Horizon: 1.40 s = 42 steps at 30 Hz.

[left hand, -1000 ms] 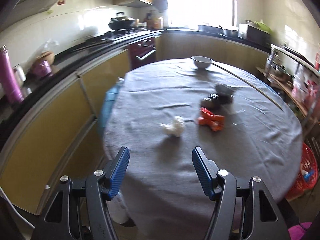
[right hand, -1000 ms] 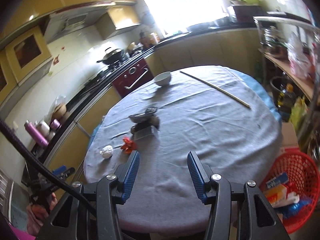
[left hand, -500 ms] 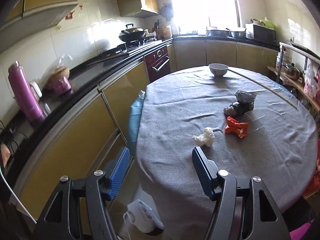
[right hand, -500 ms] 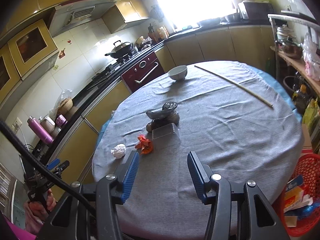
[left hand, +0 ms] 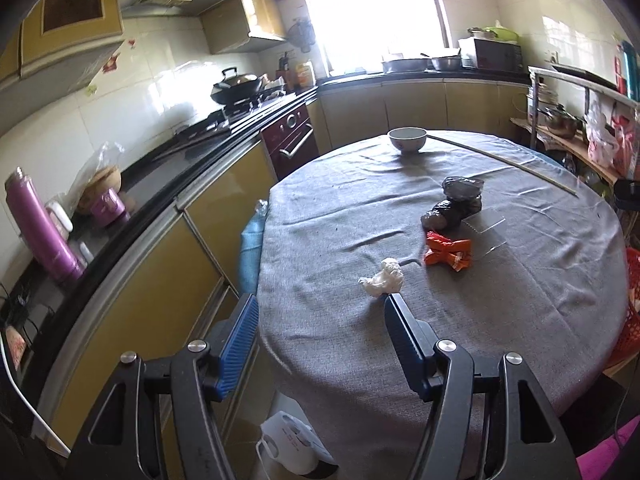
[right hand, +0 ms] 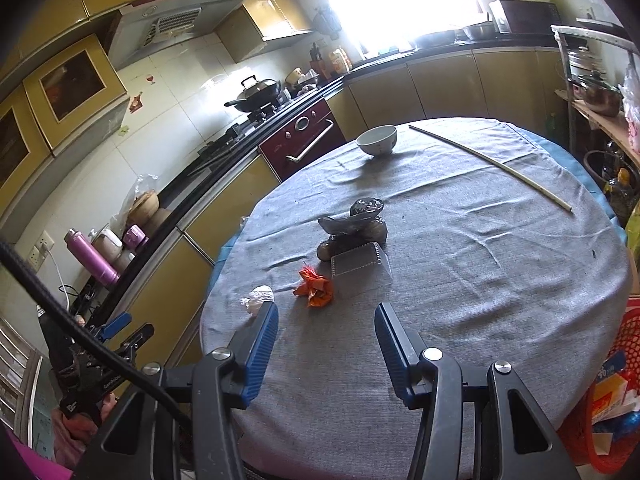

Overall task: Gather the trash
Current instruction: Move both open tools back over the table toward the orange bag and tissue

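Left wrist view: the left gripper (left hand: 318, 322) hangs over the near left edge of the round bench (left hand: 360, 360), which is covered with a grey cloth. Its blue fingers (left hand: 404, 344) are spread with nothing between them. A crumpled white tissue (left hand: 383, 277) lies on the cloth just beyond the tip of the right-hand finger, outside the gap. Past it, toward the bench's middle, lies an orange wrapper (left hand: 447, 256), then a clear plastic sheet (left hand: 486, 228) and a dark crumpled bag (left hand: 456, 202). A white bowl (left hand: 407, 139) stands near the far edge, and a thin stick (left hand: 508, 162) lies toward the far right edge.

Right wrist view: the right gripper (right hand: 326, 340) is above the near edge of the bench (right hand: 480, 280), its fingers (right hand: 262, 344) likewise spread and empty. The white tissue (right hand: 258, 298) sits just beyond the left-hand fingertip, close to the bench's left edge. The orange wrapper (right hand: 316, 286) lies ahead of the gap, slightly left of centre, apart from both fingers. A clear plastic tray (right hand: 360, 264) and the dark bag (right hand: 354, 226) lie farther on. A red basket (right hand: 616, 392) holding packaging stands on the floor by the near right edge.
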Tool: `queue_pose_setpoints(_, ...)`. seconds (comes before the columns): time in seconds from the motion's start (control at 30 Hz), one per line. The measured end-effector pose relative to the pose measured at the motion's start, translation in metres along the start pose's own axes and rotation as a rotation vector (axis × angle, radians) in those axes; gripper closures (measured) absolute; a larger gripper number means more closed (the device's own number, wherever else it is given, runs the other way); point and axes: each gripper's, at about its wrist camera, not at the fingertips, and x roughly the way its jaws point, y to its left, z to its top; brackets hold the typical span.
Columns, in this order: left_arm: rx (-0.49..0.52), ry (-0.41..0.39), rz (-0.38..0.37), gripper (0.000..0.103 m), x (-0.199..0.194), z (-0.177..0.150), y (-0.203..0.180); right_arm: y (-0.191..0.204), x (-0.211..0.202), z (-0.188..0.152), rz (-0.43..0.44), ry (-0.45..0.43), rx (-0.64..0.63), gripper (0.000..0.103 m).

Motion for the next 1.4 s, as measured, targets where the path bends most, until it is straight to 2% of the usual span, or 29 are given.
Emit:
queue_pose_setpoints(0.17, 0.048, -0.015, -0.006, 0.037, -0.006, 0.0, -0.011, 0.002, -0.009, 0.0, 0.001, -0.021, -0.009, 0.049)
queue_pose_setpoints(0.37, 0.059, -0.006, -0.014, 0.036, -0.005, -0.003, -0.014, 0.002, -0.009, -0.002, 0.015, -0.019, -0.008, 0.049)
queue_pose_setpoints(0.77, -0.033, 0.071, -0.027, 0.036, 0.013, -0.012, 0.0, -0.006, 0.003, -0.01, 0.015, 0.018, 0.0, 0.049)
queue_pose_setpoints(1.13, -0.054, 0.158, -0.048, 0.036, 0.038, -0.025, -0.006, -0.029, 0.015, -0.016, 0.009, 0.055, 0.047, 0.049)
queue_pose_setpoints(1.4, -0.087, 0.216, -0.023, 0.036, 0.055, -0.031, -0.004, -0.037, 0.038, -0.023, 0.029, 0.117, 0.065, 0.049)
